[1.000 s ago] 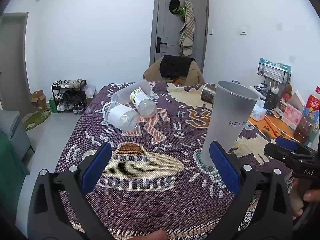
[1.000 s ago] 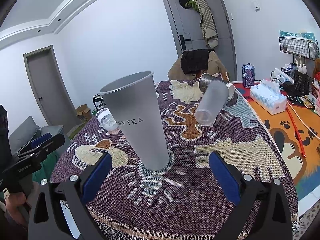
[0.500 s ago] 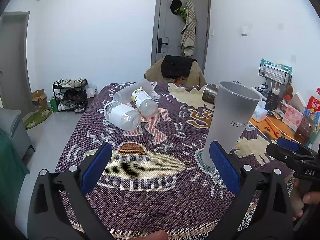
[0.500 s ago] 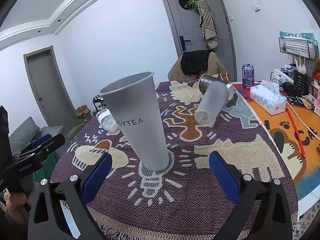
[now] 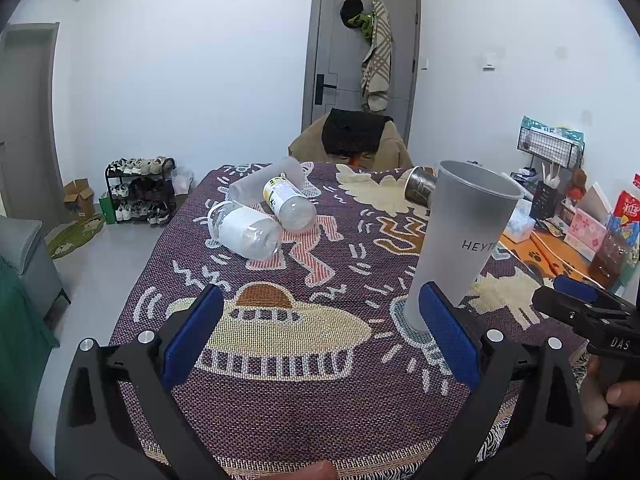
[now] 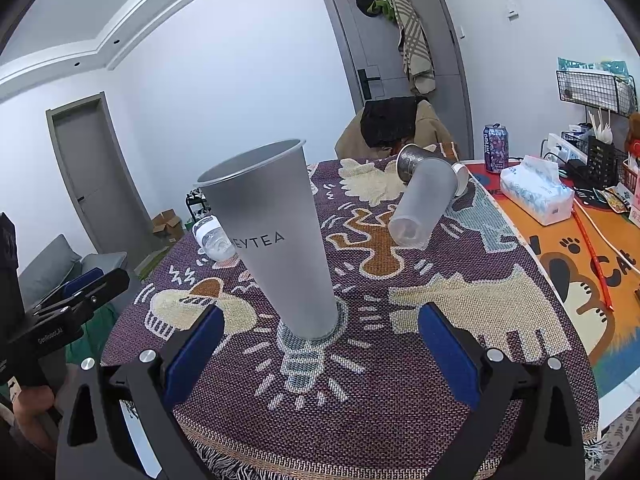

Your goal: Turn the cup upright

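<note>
Tapered matte grey cup (image 6: pixel 276 236) upright on woven cloth (image 6: pixel 460 292), both hand-held grippers (image 5: pixel 320 332) (image 6: pixel 316 340) released, blue pads.

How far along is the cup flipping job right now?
Done: the grey HEYTEA cup stands upright on the blanket. In hand: nothing; the left hand-held gripper and right hand-held gripper are open. Left: a frosted cup lies on its side.

A patterned woven cloth (image 6: pixel 460 360) covers the table, carrying an upright grey cup (image 6: pixel 276 240) and toppled bottles (image 5: pixel 248 232).
</note>
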